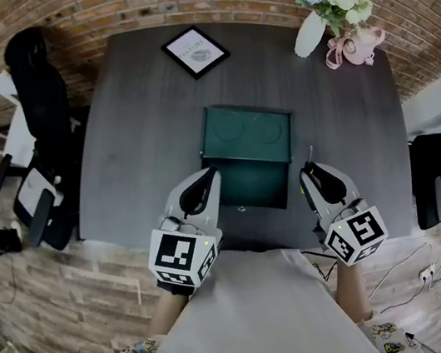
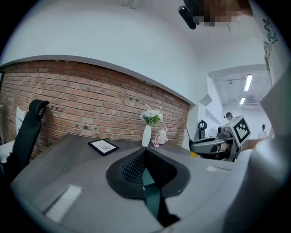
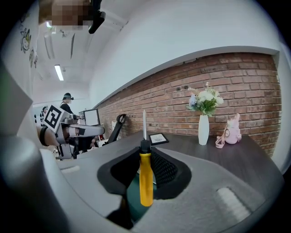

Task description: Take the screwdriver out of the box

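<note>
Head view: the green box (image 1: 250,176) sits open mid-counter, toward the near edge, lid standing up at its far side. Your left gripper (image 1: 207,180) is at the box's near left corner. Your right gripper (image 1: 311,171) is just off the box's right side, with the screwdriver (image 1: 310,154) in it, shaft sticking out past the tips. From here the tool looks already clear of the box. Left gripper view: the jaws are clenched, pads together. I can make out nothing pinched, only box green showing through the gap below. Right gripper view: the jaws are clamped on the yellow handle just under the black collar, shaft pointing up. For this step, hold that clamp, carry the tool away from the box's right wall, keep the shaft from swinging toward the lid, and aim for bare counter (image 1: 357,139) on the right side. Keep the left gripper off the box so it doesn't get dragged. Count: one box, one screwdriver, two grippers, one picture frame (image 1: 195,51) near the far edge, one white vase (image 1: 309,34) and one pink figurine (image 1: 358,46) at the far right corner.
</note>
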Tool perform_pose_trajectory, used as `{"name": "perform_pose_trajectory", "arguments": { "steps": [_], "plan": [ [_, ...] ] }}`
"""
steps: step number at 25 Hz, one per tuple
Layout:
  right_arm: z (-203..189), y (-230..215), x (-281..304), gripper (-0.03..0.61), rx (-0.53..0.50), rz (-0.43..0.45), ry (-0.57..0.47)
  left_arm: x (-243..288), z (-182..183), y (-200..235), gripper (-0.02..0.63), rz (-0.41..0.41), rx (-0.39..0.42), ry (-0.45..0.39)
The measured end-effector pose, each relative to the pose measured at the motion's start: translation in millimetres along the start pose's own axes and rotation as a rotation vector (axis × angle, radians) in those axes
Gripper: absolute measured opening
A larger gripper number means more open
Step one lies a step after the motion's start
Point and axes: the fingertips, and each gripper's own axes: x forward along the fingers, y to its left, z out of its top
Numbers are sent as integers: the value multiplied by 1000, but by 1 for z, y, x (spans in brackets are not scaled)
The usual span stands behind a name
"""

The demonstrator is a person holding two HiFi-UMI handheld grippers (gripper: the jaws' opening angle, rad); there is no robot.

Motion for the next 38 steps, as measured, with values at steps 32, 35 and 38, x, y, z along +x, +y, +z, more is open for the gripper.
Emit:
{"name": "perform_pose_trajectory", "arguments": {
  "steps": [32,35,38],
  "plan": [
    [7,-2,21,80,-11,38,15,9,-7,17,-2,22,-28,34],
    [7,-2,21,80,-10,41,15,9,-6,17,-2,24,-28,33],
    [8,-2,23,80,-13,43,15,10,-6,18,-2,26,-29,34]
  ]
}}
